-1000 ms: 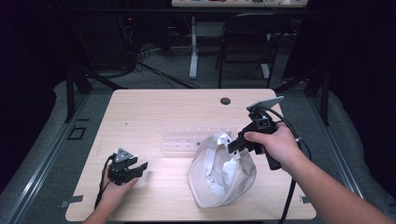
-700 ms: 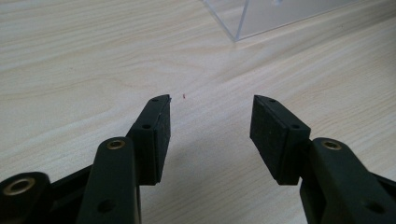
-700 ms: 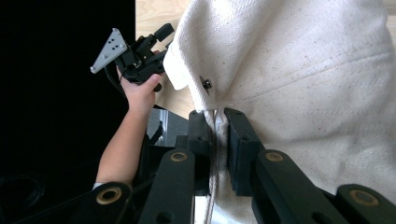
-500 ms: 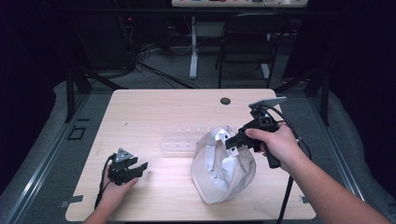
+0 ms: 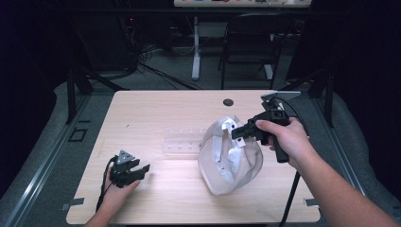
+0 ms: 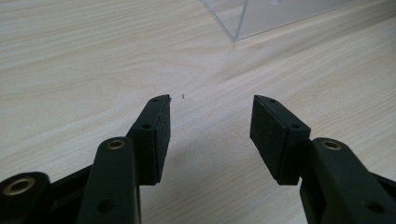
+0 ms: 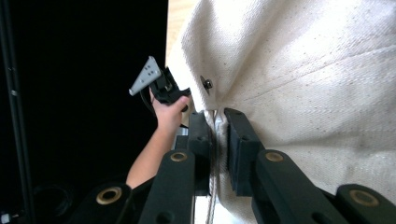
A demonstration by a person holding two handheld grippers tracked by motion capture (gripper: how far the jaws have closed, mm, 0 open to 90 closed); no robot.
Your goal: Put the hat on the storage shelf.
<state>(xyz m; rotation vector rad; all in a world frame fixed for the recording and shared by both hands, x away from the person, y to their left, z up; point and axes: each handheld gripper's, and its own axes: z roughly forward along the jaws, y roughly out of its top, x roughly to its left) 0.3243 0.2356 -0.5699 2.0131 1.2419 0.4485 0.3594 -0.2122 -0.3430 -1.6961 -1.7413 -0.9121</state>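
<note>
High view shows the right hand-held gripper (image 5: 240, 135) over the right half of the surface (image 5: 156, 113), its jaws pressed together on the upper edge of a cream cloth bag (image 5: 229, 158), so the bag hangs from this edge and its bottom rests on the wood. In the right gripper view the cloth seam (image 7: 215, 126) is pinched between the two pads, near a small metal snap (image 7: 207, 84). The left hand-held gripper (image 5: 137, 171) sits low at the near left, well apart from the bag, with its jaws wide and nothing between them; the left gripper view looks across bare wood to the corner of a clear tray (image 6: 243, 18). The bag lies to the right of the left gripper, with its long axis near upright, from the held edge down to the wood. I judge the left hand must travel right to reach the free side of the bag's mouth, since the right hand is already on it.
</note>
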